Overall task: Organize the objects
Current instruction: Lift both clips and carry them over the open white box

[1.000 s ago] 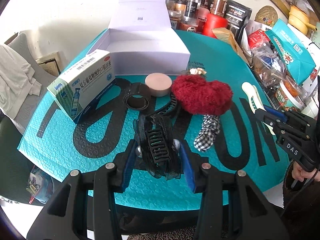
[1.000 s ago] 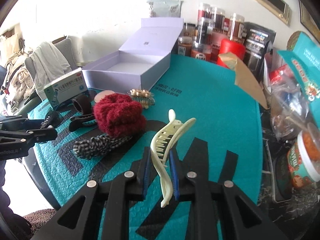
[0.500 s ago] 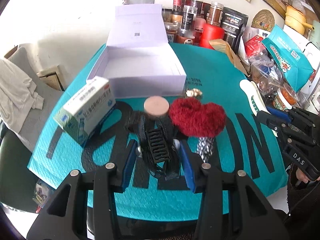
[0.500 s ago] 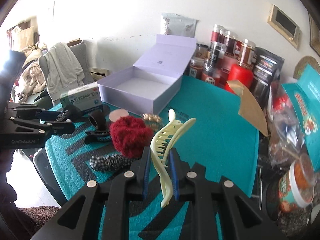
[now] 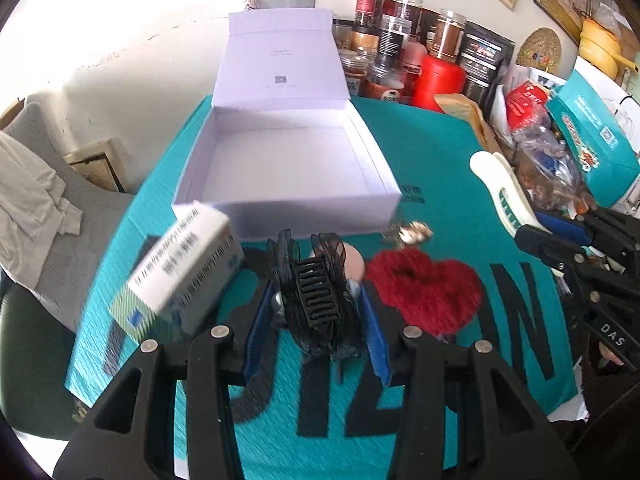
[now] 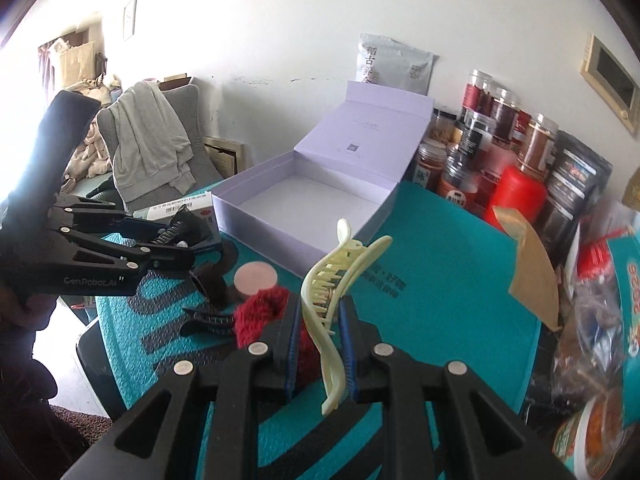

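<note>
My left gripper [image 5: 316, 304] is shut on a black bow hair clip [image 5: 316, 294] and holds it above the teal mat, short of the open lavender box [image 5: 280, 160]. My right gripper [image 6: 320, 320] is shut on a cream hair claw [image 6: 336, 300], held above the mat right of the box [image 6: 304, 208]. The left gripper also shows in the right wrist view [image 6: 176, 240], and the right gripper in the left wrist view [image 5: 532, 228]. The box is empty.
On the teal mat [image 5: 440, 168] lie a medicine carton [image 5: 180, 276], a red fluffy scrunchie [image 5: 424, 292], a pink round puff [image 6: 256, 278], a gold clip [image 5: 412, 232] and a black clip [image 6: 208, 316]. Jars [image 6: 500, 140] and packets crowd the back and right edges.
Both grippers have lifted their clips off the mat and moved forward toward the open box. The box now looks nearer and its inside shows.
</note>
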Action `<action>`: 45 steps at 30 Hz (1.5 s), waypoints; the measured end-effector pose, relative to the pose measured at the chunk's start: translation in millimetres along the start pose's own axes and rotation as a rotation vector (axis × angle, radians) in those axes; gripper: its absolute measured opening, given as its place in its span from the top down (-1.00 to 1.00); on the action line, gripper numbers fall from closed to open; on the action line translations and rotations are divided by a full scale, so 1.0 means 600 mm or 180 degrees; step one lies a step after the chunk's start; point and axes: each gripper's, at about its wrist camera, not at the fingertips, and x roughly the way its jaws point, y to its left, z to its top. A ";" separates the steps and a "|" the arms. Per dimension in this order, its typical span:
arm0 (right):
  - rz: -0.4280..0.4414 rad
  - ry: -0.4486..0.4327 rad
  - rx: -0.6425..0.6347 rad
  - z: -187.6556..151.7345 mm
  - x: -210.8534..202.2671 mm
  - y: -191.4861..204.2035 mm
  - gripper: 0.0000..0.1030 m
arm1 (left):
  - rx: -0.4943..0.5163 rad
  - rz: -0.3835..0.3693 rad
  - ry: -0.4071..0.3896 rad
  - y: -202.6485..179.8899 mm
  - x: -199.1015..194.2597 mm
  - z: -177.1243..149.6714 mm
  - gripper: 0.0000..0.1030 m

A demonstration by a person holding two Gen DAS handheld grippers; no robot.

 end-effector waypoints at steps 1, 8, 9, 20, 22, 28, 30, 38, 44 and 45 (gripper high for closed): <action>0.0011 -0.0006 -0.0020 0.008 0.005 -0.001 0.66 | 0.0004 0.0017 -0.0007 0.003 0.003 0.007 0.20; 0.0064 -0.0022 -0.0136 0.053 0.042 -0.017 0.66 | 0.0059 0.0092 -0.0052 0.021 0.027 0.070 0.20; 0.0068 -0.0026 -0.0159 0.061 0.049 -0.019 0.66 | 0.0068 0.0090 -0.0053 0.023 0.029 0.078 0.20; 0.0161 -0.0087 -0.0310 0.122 0.112 -0.034 0.66 | 0.0158 0.0199 -0.0045 0.068 0.073 0.174 0.20; 0.0187 -0.0091 -0.0315 0.134 0.128 -0.037 0.66 | 0.0216 0.0221 -0.0010 0.074 0.084 0.187 0.20; 0.0232 -0.0150 -0.0343 0.173 0.168 -0.045 0.66 | 0.0280 0.0094 0.0177 0.095 0.132 0.223 0.20; 0.0235 -0.0155 -0.0361 0.184 0.182 -0.048 0.66 | 0.0329 0.0082 0.0207 0.098 0.146 0.232 0.20; 0.0248 -0.0157 -0.0420 0.217 0.233 -0.058 0.66 | 0.0453 0.0036 0.0243 0.108 0.195 0.270 0.20; 0.0265 -0.0095 -0.0392 0.223 0.273 -0.066 0.66 | 0.0521 0.0058 0.0270 0.117 0.239 0.295 0.20; 0.0267 -0.0076 -0.0366 0.223 0.281 -0.069 0.66 | 0.0526 0.0042 0.0286 0.120 0.248 0.298 0.20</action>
